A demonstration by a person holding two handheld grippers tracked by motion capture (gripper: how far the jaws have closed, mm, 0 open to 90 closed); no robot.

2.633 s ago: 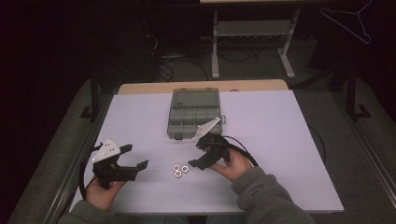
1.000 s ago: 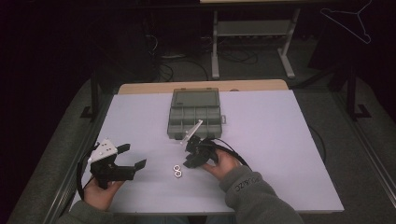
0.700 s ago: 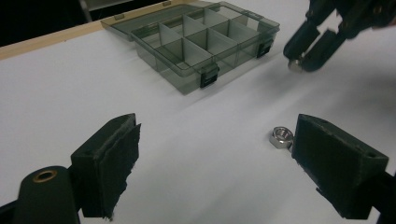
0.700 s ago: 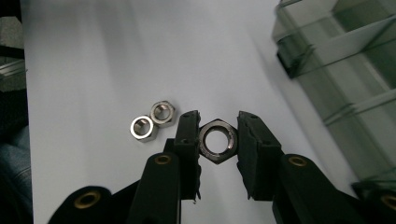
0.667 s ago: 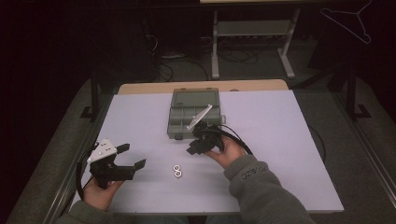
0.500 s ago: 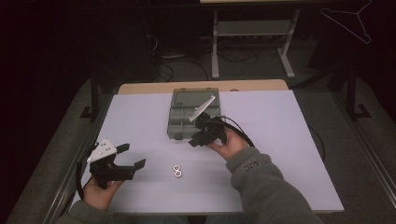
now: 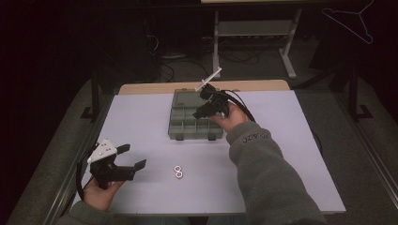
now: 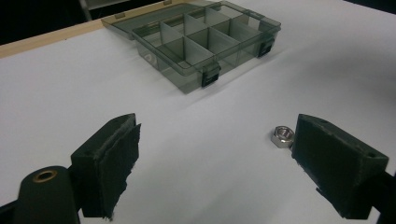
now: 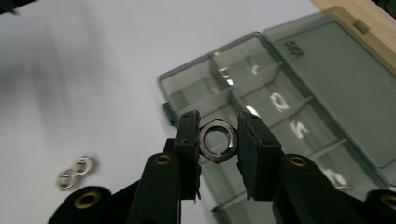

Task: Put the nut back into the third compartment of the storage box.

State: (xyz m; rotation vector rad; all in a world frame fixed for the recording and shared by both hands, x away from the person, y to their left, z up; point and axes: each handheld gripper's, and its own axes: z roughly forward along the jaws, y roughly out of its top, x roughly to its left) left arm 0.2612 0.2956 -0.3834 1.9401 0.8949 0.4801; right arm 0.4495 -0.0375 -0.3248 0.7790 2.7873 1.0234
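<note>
My right gripper (image 9: 215,140) is shut on a steel hex nut (image 9: 217,140) and hangs over the open grey compartment box (image 9: 275,116). In the high view that right gripper (image 7: 202,111) sits above the box (image 7: 187,123) at the table's far middle. Two more nuts (image 7: 178,172) lie together on the white table, also visible as a pair of nuts (image 9: 74,173) in the right gripper view. My left gripper (image 7: 131,157) rests open at the near left, and one nut (image 8: 283,136) lies just inside its right jaw pad.
The box lid (image 9: 341,79) lies flat open toward the wooden far edge (image 7: 253,86). Several nuts sit in the far compartments (image 9: 280,100). A cable trails from the right gripper (image 7: 241,101). A metal stand (image 7: 253,37) is on the floor beyond the table.
My right gripper picked one nut from the group near the table front and carried it away and up over the box. Two nuts remain there. The left gripper stayed still.
</note>
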